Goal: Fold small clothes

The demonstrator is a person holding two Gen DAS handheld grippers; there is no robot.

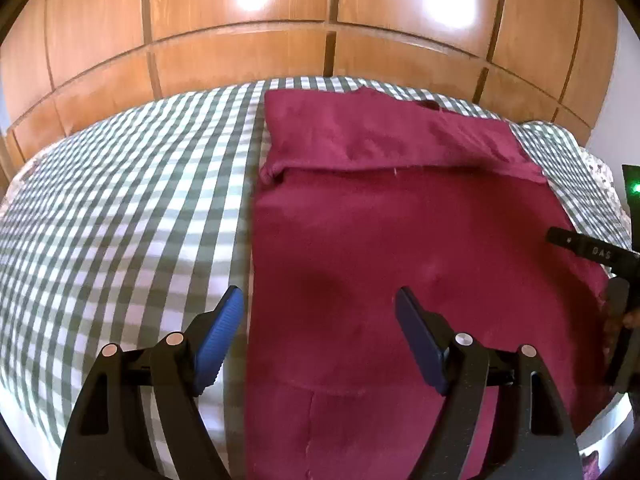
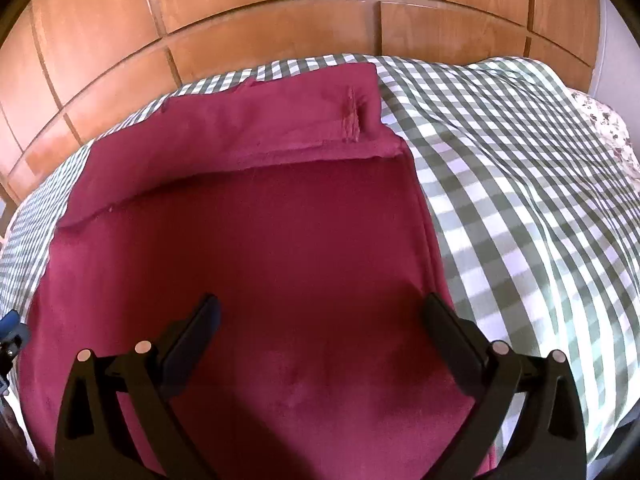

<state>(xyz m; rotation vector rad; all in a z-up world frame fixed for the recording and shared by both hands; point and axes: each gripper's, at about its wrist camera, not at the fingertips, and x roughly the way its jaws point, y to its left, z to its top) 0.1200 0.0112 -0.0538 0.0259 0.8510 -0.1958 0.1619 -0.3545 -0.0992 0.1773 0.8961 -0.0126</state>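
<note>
A dark red garment [image 1: 400,240] lies flat on the green-and-white checked bedcover [image 1: 120,208], with a folded flap across its far end. My left gripper [image 1: 320,300] is open and empty, hovering over the garment's near left edge; its left finger is over the bedcover. In the right wrist view the same garment [image 2: 256,248] fills the middle on the bedcover [image 2: 520,200]. My right gripper [image 2: 320,308] is open and empty above the garment's near right part. The right gripper's body shows at the left wrist view's right edge [image 1: 588,252].
A wooden panelled wardrobe [image 1: 320,20] stands right behind the bed, also in the right wrist view [image 2: 280,8]. A floral cloth [image 2: 608,136] lies at the bed's far right corner. The bedcover extends to both sides of the garment.
</note>
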